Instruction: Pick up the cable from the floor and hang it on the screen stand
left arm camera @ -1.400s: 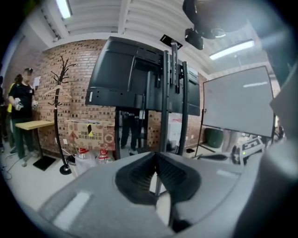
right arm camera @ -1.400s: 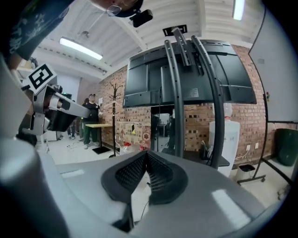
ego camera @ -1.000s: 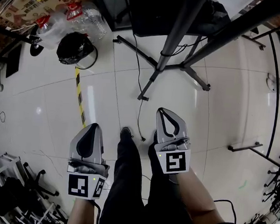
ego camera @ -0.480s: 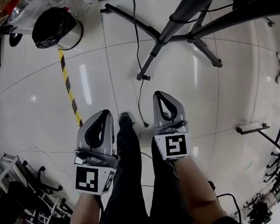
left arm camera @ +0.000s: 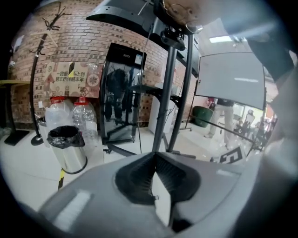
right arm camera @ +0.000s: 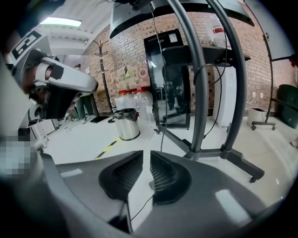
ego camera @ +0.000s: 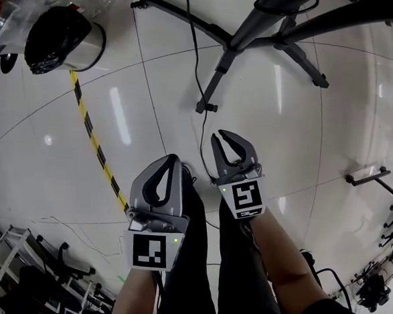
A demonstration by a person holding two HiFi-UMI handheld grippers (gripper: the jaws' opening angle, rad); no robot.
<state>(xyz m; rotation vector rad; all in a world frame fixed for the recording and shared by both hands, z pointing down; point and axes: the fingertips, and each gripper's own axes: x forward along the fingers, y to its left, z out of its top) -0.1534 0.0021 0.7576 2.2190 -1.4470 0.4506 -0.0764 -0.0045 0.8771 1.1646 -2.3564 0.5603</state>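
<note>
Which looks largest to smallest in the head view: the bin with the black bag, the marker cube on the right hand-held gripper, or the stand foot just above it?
1. Bin.
2. Marker cube, though nearness to the camera enlarges it.
3. Stand foot.

Print on the cardboard box [left arm camera: 72, 78] is too small to read.

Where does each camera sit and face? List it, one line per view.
Head view: on the person's head, facing steeply down at the white tiled floor; forearms, legs, left gripper, right gripper show.
Left gripper view: rides that gripper, facing the black metal stand; its jaws show, tips together.
Right gripper view: likewise; its jaws, just opening, hold nothing.
Shared: round steel bin with black liner.
</note>
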